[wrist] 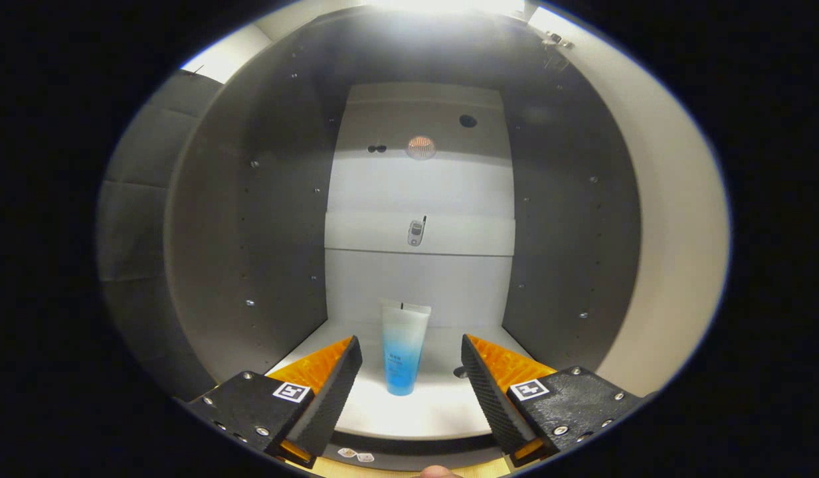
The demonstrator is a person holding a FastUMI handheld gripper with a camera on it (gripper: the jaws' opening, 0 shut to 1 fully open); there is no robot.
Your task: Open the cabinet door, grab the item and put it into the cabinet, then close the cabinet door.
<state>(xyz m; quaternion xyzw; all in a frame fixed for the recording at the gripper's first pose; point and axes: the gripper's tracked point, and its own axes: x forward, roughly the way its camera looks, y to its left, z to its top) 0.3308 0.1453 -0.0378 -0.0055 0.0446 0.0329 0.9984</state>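
A blue-and-white tube (404,348) stands cap down on the white bottom shelf (422,411) inside the open cabinet. My gripper (411,355) is open just in front of the shelf, its two fingers spread wide on either side of the tube and touching nothing. The tube is a little beyond the fingertips, free of them. The cabinet door (675,219) hangs swung open to the right of the cabinet.
Grey side walls (263,226) with peg holes flank the shelf. A white back panel (419,265) carries a small metal fitting (416,232) and a round light (420,147). A wooden front edge (382,468) lies below the fingers.
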